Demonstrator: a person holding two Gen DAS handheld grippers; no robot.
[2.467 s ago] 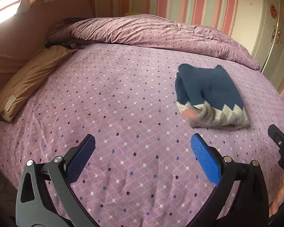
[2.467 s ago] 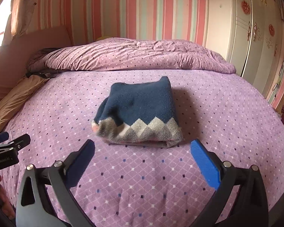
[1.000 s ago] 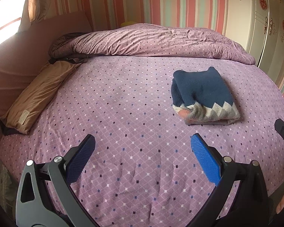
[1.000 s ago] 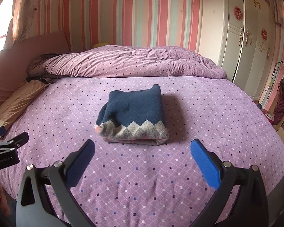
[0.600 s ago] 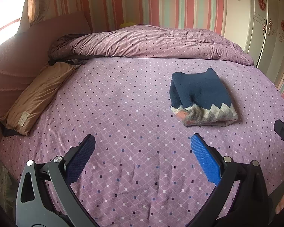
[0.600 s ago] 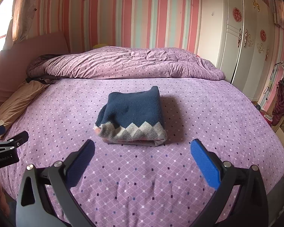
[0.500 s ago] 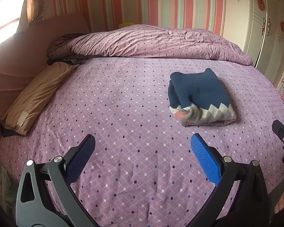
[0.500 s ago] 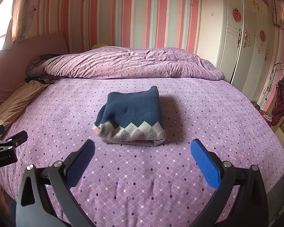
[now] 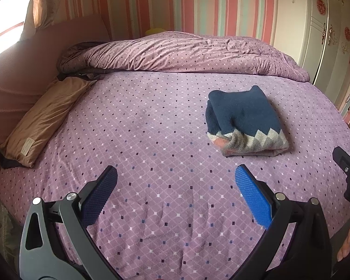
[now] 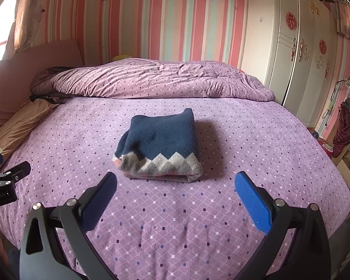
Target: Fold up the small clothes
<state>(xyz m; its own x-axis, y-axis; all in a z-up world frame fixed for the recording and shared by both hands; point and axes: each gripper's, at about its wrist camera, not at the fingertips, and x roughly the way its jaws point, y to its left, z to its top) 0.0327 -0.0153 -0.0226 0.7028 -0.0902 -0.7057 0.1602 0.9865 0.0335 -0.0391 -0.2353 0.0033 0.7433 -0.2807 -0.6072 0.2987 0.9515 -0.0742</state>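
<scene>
A folded navy sweater (image 9: pixel 243 116) with a grey and white zigzag hem lies on the purple dotted bed (image 9: pixel 151 140). It sits mid-bed in the right wrist view (image 10: pixel 161 144). My left gripper (image 9: pixel 175 184) is open and empty, above the bed's near edge, left of the sweater. My right gripper (image 10: pixel 175 186) is open and empty, just in front of the sweater's hem and apart from it. Each gripper shows at the other view's edge.
A rolled purple duvet (image 10: pixel 151 79) lies along the far side of the bed (image 10: pixel 256 140). A tan pillow (image 9: pixel 44 119) lies at the left by the pink headboard (image 9: pixel 18 70). A white wardrobe (image 10: pixel 298 58) stands at the right. Clutter (image 10: pixel 347 126) stands beside the bed at the right.
Both grippers have drawn back and up from the bed, so the sweater looks smaller and farther. The sweater has not moved. Both grippers stay open.
</scene>
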